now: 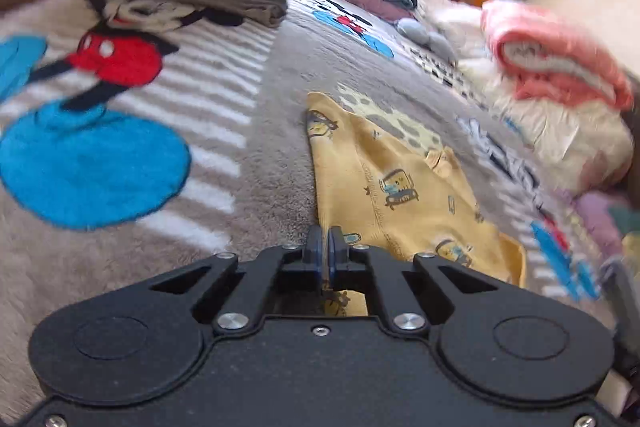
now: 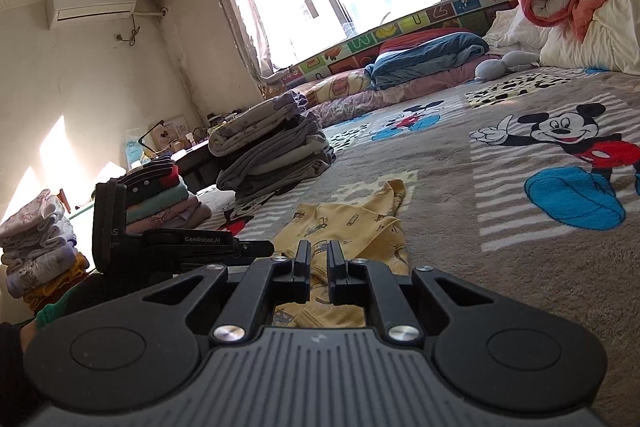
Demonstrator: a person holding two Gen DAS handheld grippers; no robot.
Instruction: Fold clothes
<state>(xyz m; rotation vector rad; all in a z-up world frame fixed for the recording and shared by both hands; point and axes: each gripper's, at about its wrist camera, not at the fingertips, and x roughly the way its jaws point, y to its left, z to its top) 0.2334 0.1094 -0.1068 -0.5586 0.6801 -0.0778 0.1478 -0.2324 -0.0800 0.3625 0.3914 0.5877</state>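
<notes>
A small yellow printed garment (image 1: 384, 183) lies on the Mickey Mouse blanket (image 1: 280, 75). My left gripper (image 1: 327, 239) is shut on the garment's near edge, with cloth pinched between its blue pads. In the right wrist view the same yellow garment (image 2: 344, 223) lies just ahead of my right gripper (image 2: 318, 255). Its fingers stand a narrow gap apart with the cloth behind them; whether they grip it is unclear. The left gripper's body (image 2: 168, 243) shows at the left of that view.
A tall stack of folded grey clothes (image 2: 276, 155) stands on the bed, with smaller folded stacks (image 2: 160, 199) at the left edge. A rolled pink quilt (image 1: 556, 63) on white bedding lies at the right. Pillows (image 2: 428, 59) line the window side.
</notes>
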